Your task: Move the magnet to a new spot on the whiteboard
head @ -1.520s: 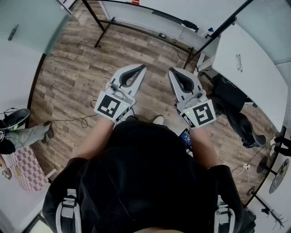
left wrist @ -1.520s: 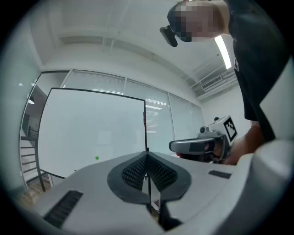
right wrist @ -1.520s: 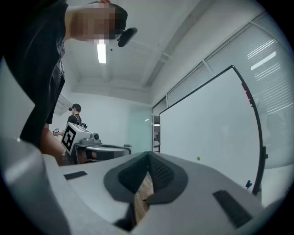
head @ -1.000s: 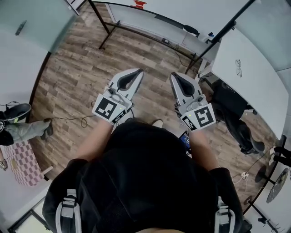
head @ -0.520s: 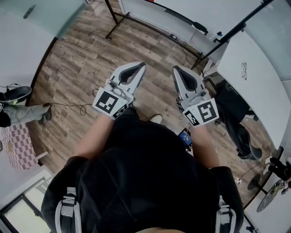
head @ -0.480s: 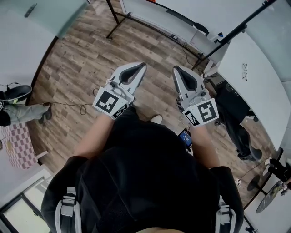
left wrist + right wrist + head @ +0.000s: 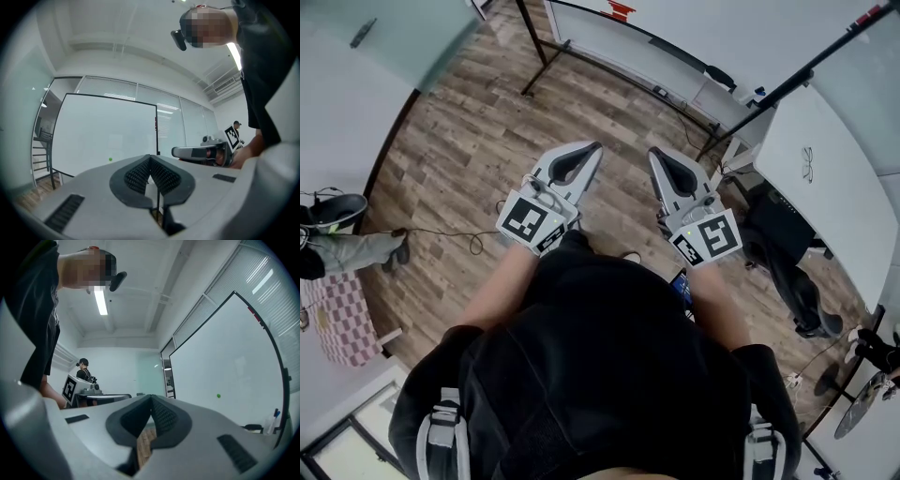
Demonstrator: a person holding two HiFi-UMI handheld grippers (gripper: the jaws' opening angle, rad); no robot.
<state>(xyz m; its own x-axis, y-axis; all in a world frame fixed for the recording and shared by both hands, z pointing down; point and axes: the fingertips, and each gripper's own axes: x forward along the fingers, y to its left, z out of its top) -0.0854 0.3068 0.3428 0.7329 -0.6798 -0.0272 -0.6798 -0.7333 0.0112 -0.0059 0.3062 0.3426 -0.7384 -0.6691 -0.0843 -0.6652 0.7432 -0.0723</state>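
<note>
Both pairs of jaws are closed, pad against pad, with nothing between them. The left gripper (image 7: pixel 592 147) and the right gripper (image 7: pixel 653 152) are held side by side over the wooden floor (image 7: pixel 459 141), pointing toward the whiteboard (image 7: pixel 103 133) and well apart from it. The magnet (image 7: pixel 110 159), a small green dot, sits on the board's lower half, about midway between its side edges.
</note>
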